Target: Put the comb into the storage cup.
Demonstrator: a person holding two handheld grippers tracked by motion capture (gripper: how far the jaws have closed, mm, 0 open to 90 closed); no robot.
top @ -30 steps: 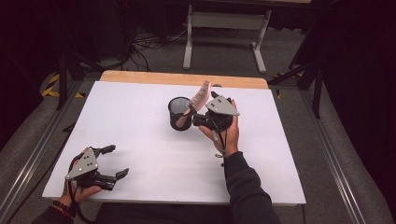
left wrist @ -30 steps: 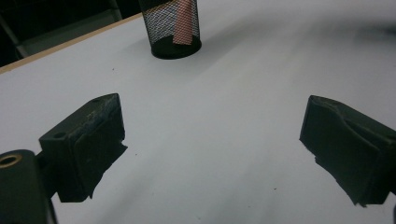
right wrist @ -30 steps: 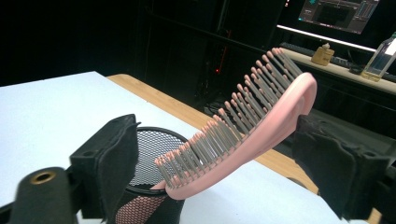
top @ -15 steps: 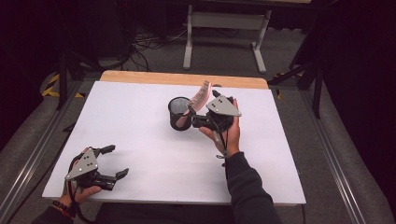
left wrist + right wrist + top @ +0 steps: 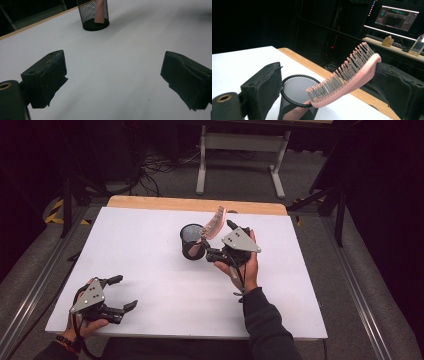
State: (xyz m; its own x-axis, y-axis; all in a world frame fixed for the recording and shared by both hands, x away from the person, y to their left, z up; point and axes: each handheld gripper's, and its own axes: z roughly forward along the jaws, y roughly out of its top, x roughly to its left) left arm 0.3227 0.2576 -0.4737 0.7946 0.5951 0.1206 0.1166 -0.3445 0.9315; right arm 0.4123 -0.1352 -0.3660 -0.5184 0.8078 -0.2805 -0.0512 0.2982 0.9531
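Pink hairbrush (image 5: pixel 347 77): lodged handle-down in the black mesh cup (image 5: pixel 192 241) mid-table, head leaning out over the rim between the spread jaws of the right gripper (image 5: pixel 216 242), release judged done, withdrawal outstanding; left gripper (image 5: pixel 122 292) rested spread, well apart.

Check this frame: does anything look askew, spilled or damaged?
Only the pink hairbrush: it leans steeply out of the upright black mesh cup, handle inside, bristled head over the rim between the right gripper's open jaws. The left gripper is open, apart. Nothing spilled.
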